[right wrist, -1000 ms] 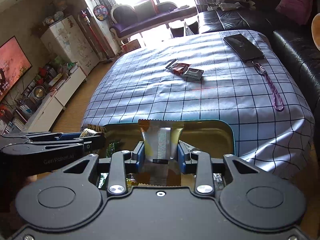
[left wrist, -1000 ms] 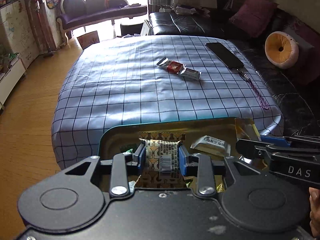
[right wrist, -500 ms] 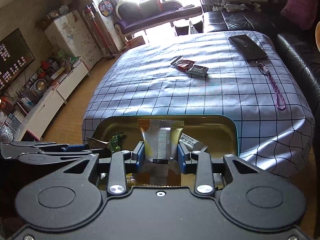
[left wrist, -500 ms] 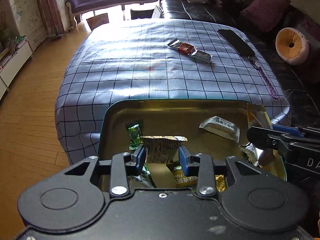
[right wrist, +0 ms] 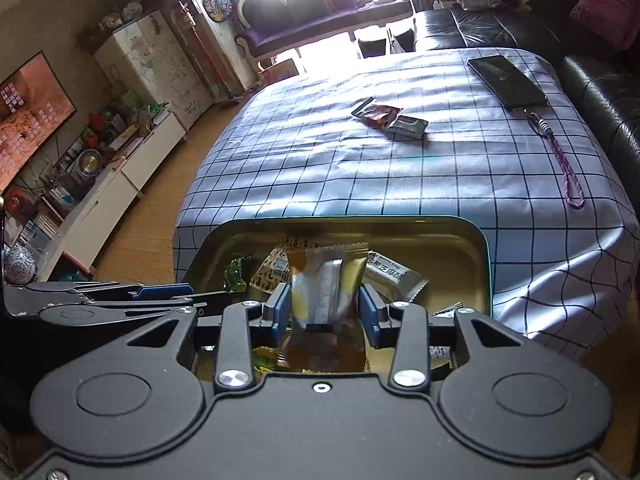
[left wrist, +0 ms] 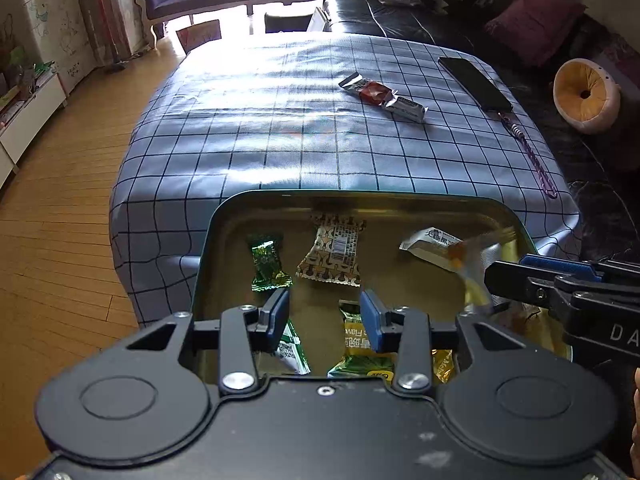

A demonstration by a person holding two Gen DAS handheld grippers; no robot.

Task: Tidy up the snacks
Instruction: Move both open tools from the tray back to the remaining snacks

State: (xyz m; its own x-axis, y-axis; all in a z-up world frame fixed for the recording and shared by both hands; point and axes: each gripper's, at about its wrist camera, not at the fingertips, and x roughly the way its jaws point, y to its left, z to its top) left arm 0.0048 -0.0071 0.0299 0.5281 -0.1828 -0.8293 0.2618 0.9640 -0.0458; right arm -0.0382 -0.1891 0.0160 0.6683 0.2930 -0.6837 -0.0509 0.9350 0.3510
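A gold tin with a teal rim (left wrist: 360, 196) sits at the near edge of the checked table and holds several wrapped snacks. My left gripper (left wrist: 325, 320) is open and empty above it; a brown patterned snack (left wrist: 334, 254) lies in the tin ahead of the fingers. My right gripper (right wrist: 325, 310) has its jaws parted around a silver and yellow snack packet (right wrist: 326, 280) that looks blurred between the pads. In the left wrist view the right gripper (left wrist: 500, 276) comes in from the right with that packet (left wrist: 476, 260). Two more snacks (left wrist: 384, 96) lie further out on the cloth.
A black phone (left wrist: 476, 82) with a purple lanyard (left wrist: 536, 160) lies at the table's right side. A dark leather sofa (right wrist: 600, 80) runs along the right and far side. Wooden floor and low white cabinets (right wrist: 100, 200) lie to the left.
My left gripper has opened and dropped the brown patterned snack into the tin. My right gripper's jaws have spread and its packet has started to slip. Both grippers have moved over the tin.
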